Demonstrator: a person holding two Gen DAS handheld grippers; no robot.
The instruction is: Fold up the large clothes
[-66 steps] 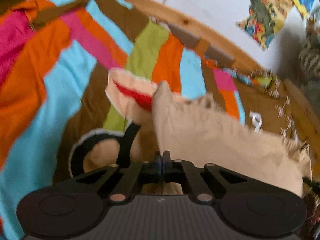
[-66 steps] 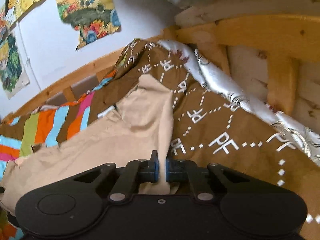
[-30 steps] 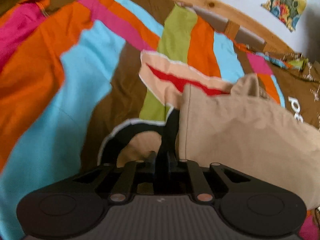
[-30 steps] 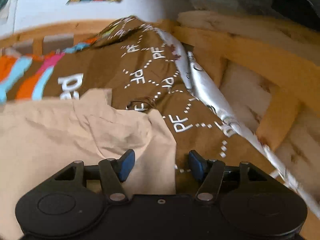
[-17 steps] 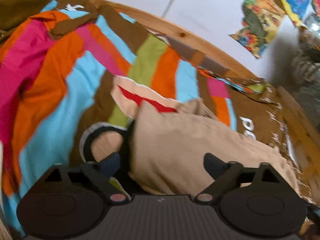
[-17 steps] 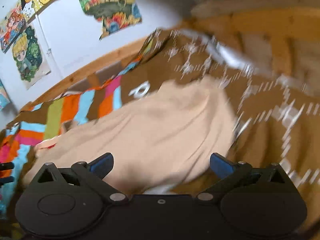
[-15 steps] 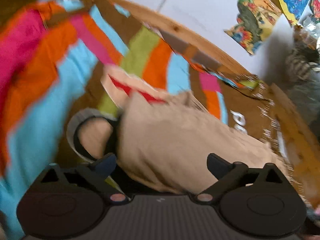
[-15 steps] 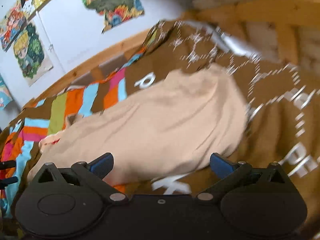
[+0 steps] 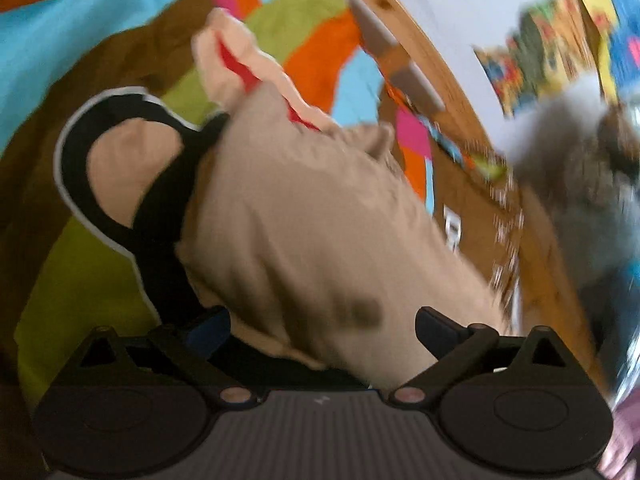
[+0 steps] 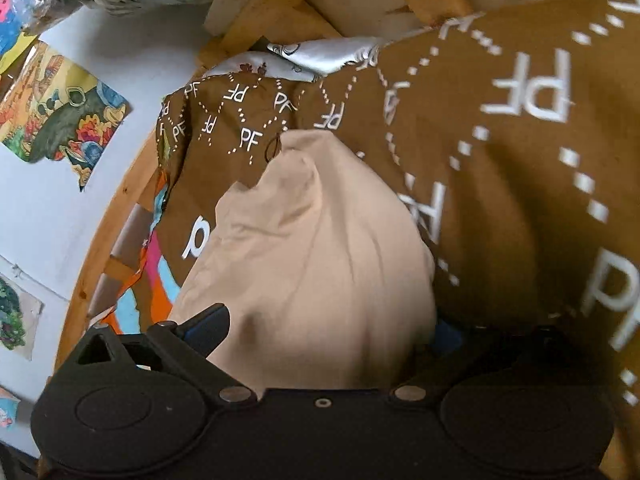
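A beige garment point(image 9: 304, 220) lies folded over on a bed, with a red-lined collar edge and a black printed loop shape point(image 9: 120, 152) showing beside it. My left gripper point(image 9: 322, 322) is open, its jaws wide apart on either side of the garment's near edge. In the right wrist view the same beige garment point(image 10: 308, 248) bulges between the spread fingers of my right gripper point(image 10: 330, 326), which is open too. Its right finger is mostly hidden behind the cloth. Neither gripper grasps the fabric.
The garment rests on a striped bedcover point(image 9: 80, 20) of blue, orange, green and pink, and a brown blanket point(image 10: 500, 168) printed with white PF letters. A wooden bed frame point(image 10: 280, 4) and a white wall with colourful posters point(image 10: 60, 112) bound the bed.
Both grippers held the beige garment shut, then opened and let it drop folded onto the bed. Since half a second ago both have moved closer over the cloth, still open.
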